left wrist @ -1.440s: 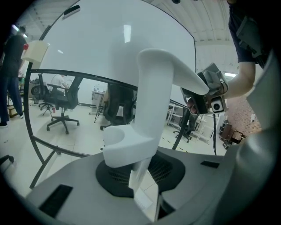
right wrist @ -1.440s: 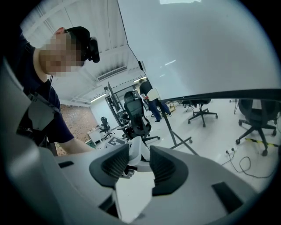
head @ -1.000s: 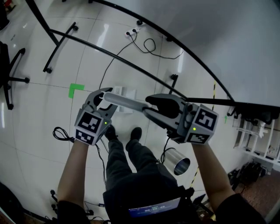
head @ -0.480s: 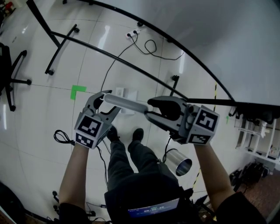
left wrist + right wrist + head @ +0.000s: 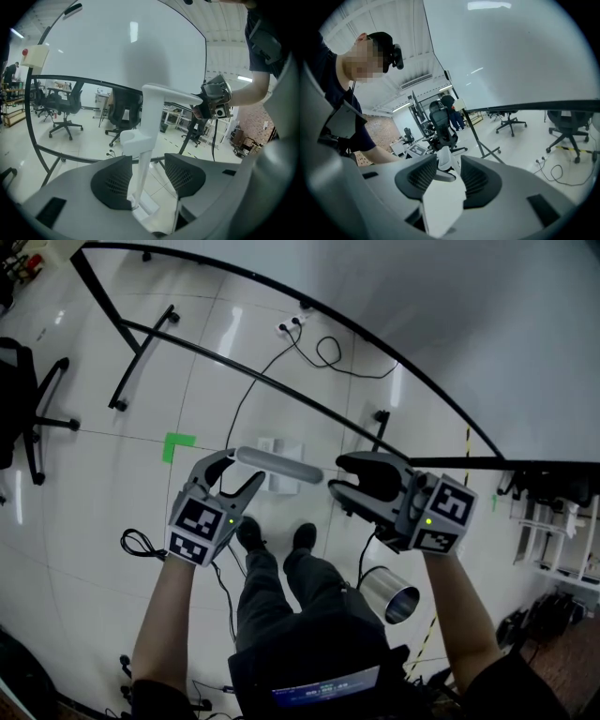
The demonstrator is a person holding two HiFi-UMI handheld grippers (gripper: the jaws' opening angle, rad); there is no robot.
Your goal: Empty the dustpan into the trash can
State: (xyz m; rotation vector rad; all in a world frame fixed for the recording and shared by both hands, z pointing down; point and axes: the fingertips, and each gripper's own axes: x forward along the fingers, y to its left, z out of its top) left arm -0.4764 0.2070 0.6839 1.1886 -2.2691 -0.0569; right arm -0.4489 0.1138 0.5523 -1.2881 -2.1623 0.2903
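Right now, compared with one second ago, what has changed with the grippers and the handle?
Both grippers' jaws have just been opening: the right gripper has let go of the dustpan handle; the left gripper stands loose around it. The trash can has not moved.

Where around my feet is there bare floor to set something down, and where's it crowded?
Bare tiles lie to the left, bordered by the green tape, the office chair and the cable coil. It is crowded on the right around the trash can, with shelving beyond, and straight ahead at the dustpan and shoes.
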